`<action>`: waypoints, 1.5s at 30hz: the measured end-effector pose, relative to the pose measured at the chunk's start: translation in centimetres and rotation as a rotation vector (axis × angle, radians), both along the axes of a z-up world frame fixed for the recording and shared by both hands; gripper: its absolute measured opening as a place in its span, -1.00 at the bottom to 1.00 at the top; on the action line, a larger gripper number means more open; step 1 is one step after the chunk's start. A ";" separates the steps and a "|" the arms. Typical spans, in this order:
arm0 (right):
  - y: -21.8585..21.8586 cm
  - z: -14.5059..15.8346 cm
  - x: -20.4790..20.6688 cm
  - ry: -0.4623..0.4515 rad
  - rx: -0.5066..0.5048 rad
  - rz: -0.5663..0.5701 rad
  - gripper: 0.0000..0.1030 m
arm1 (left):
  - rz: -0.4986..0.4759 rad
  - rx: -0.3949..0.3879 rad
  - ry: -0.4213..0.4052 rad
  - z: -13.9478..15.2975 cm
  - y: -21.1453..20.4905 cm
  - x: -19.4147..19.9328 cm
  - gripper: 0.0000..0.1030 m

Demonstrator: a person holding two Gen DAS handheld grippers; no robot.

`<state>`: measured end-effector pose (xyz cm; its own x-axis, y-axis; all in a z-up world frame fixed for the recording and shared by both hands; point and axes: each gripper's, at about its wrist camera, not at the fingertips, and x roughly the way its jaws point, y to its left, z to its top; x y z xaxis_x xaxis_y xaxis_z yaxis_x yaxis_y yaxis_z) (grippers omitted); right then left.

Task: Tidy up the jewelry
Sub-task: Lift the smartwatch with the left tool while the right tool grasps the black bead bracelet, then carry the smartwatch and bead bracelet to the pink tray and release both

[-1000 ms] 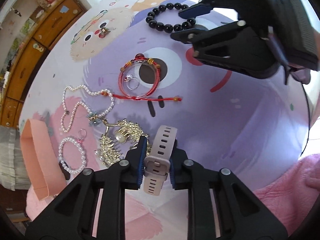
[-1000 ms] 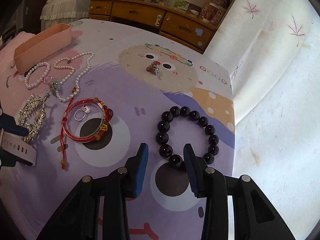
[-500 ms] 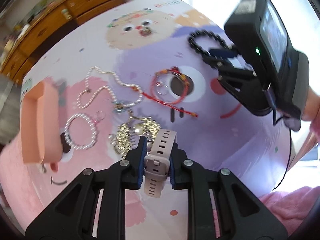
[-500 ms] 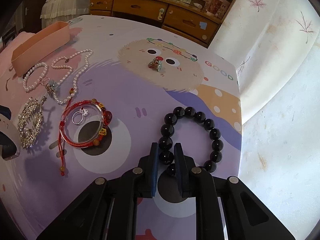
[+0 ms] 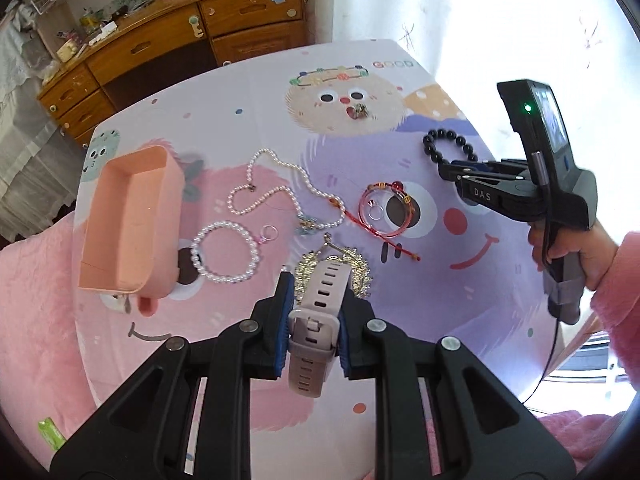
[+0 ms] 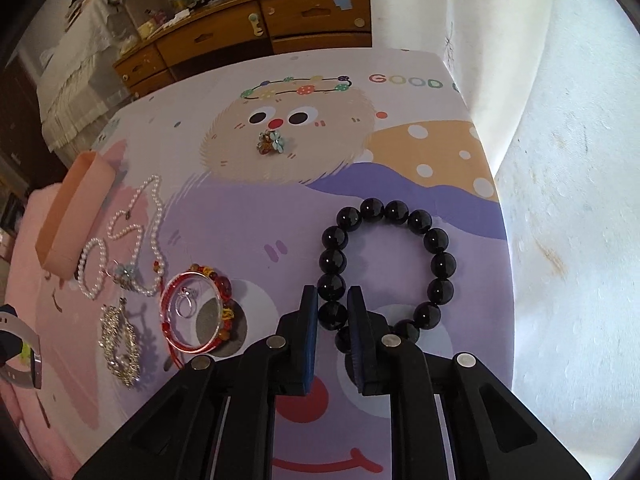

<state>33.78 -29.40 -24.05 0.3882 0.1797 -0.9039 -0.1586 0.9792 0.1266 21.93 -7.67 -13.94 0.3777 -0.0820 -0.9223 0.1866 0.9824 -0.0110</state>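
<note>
Watch strap [image 5: 318, 312], pale pink: pinched between the jaws of the left tool [image 5: 313, 322], clear of the table [image 5: 248, 128], buckle end toward the camera. Since a second ago it has been raised; more of the table shows beneath it, including the open peach box [image 5: 128, 220] to its left. Likely destination, by judgement: that box.

Black bead bracelet [image 6: 384, 268]: lying on the purple print at the table's right side. Right tool [image 6: 333, 316] jaws have just been closing and now press one bead at the loop's near-left; a second ago they stood spread either side of it. Bracelet appears to rest on the table, not yet lifted.

Meaning for task: both hands now loaded, two items ready to carry.

Remaining on table, untouched:
- pearl necklace [image 5: 276, 188], beside the box
- pearl bracelet [image 5: 224, 252], just right of the box
- gold ornament [image 5: 352, 268], directly under the strap
- red cord bangle [image 5: 384, 210] with small ring [image 5: 375, 212] inside it
- flower charm [image 6: 272, 142], far side, well apart from the rest
</note>
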 end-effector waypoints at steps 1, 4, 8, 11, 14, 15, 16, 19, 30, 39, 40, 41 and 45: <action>0.0 0.4 -0.1 -0.003 0.017 -0.017 -0.74 | -0.011 -0.008 0.011 0.2 0.4 0.1 -0.67; -0.1 2.6 -1.9 -0.022 0.050 -0.074 -0.74 | -0.024 -0.053 0.039 1.2 2.1 0.3 -0.67; 0.6 6.4 -3.8 -0.049 0.098 -0.164 -0.74 | -0.071 -0.128 0.079 3.4 5.1 0.3 -0.67; 1.9 9.9 -5.5 -0.096 0.125 -0.196 -0.74 | -0.120 -0.167 0.061 5.5 7.3 -0.1 -0.67; 4.3 13.1 -6.8 -0.133 0.131 -0.213 -0.74 | -0.172 -0.176 0.063 7.3 9.6 -0.3 -0.67; 4.9 14.3 -7.4 -0.147 0.145 -0.212 -0.74 | -0.189 -0.181 0.063 7.9 10.3 -0.3 -0.67; 6.2 15.2 -7.7 -0.162 0.163 -0.209 -0.74 | -0.205 -0.187 0.059 8.3 11.1 -0.3 -0.67; 10.5 17.5 -8.4 -0.200 0.187 -0.183 -0.74 | -0.244 -0.197 0.042 9.6 13.8 -0.2 -0.67; 28.2 22.8 -9.3 -0.275 0.306 -0.029 -0.73 | -0.184 -0.122 -0.015 8.6 22.7 3.1 -0.67; 39.7 23.0 -9.8 -0.259 0.292 0.079 -0.73 | -0.107 -0.149 -0.083 6.4 27.9 6.5 -0.67; 40.6 22.9 -9.8 -0.262 0.284 0.084 -0.73 | -0.110 -0.169 -0.091 6.2 28.0 6.7 -0.67; 41.6 22.9 -9.8 -0.262 0.279 0.087 -0.73 | -0.107 -0.180 -0.106 5.9 28.2 7.0 -0.67; 43.2 21.7 -9.3 -0.240 0.259 0.100 -0.71 | -0.122 -0.213 -0.159 5.3 28.7 8.1 -0.55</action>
<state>24.51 13.80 -2.37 0.5525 0.4390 -0.7086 -0.3075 0.8975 0.3162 30.05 20.99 -8.67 0.4913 -0.3211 -0.8097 0.3191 0.9313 -0.1757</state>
